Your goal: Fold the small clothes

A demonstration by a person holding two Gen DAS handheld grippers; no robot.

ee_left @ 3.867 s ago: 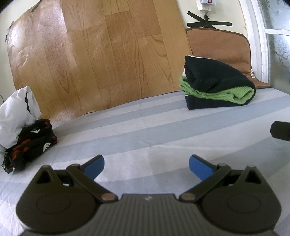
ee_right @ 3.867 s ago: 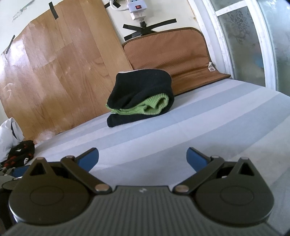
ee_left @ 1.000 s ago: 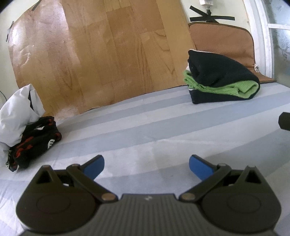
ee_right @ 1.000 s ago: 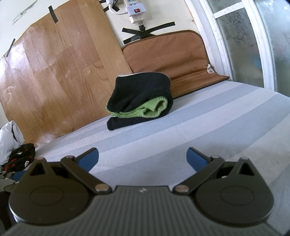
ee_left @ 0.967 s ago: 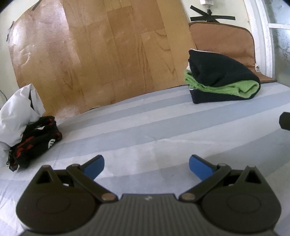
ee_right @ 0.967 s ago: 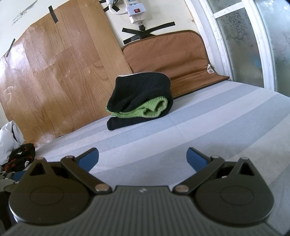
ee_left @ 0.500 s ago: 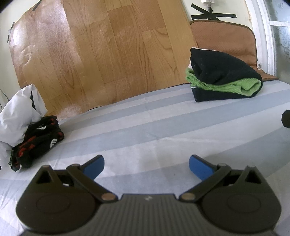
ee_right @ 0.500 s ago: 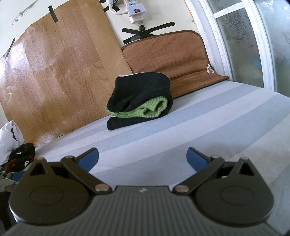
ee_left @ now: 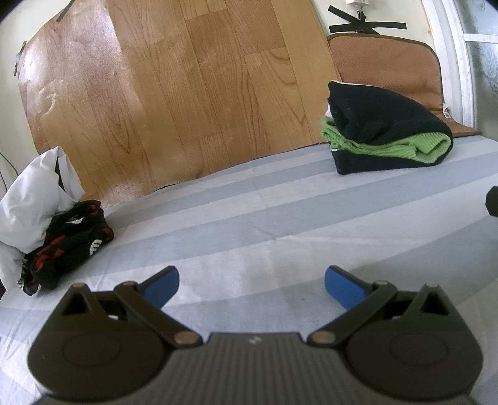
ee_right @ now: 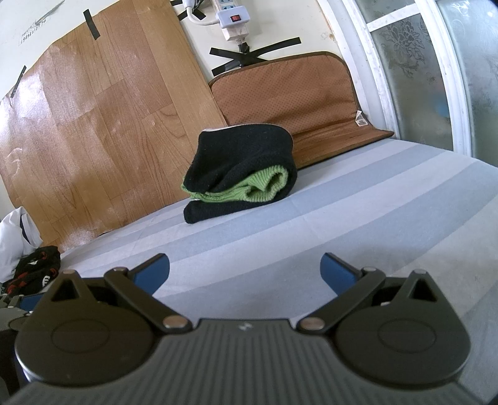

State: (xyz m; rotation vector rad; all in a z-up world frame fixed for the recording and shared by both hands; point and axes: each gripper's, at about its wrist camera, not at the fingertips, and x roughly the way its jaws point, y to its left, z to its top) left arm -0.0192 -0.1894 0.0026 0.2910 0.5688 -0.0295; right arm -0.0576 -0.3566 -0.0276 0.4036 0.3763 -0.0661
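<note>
Ahead of us, the folded stack of black and bright green knitted clothes (ee_left: 386, 134) sits at the far side of the bed, on the blue-and-white striped bed sheet (ee_left: 280, 212), just in front of the brown padded mat (ee_right: 292, 102) that leans against the wall. Seen from the right wrist, the same stack (ee_right: 242, 174) shows a green layer sandwiched between black ones, its rolled edge facing right.

Far to the left lies a crumpled black garment with red and white markings (ee_left: 67, 243), unfolded, touching a rumpled white cloth (ee_left: 31, 199) behind it. Both are well apart from the stack.

Our left claw (ee_left: 251, 285) hovers low over the bare sheet, its blue-tipped fingers (ee_left: 162, 285) spread wide and grasping nothing. Our right claw (ee_right: 244, 272) is likewise released, fingers parted over the empty stripes, nothing between them.

Behind the bed, a sheet of wood-grain vinyl flooring (ee_left: 174, 93) is taped to the wall with black tape. A white power strip (ee_right: 233, 18) hangs above the mat, and a white-framed frosted glass window (ee_right: 414, 68) stands at the right.
</note>
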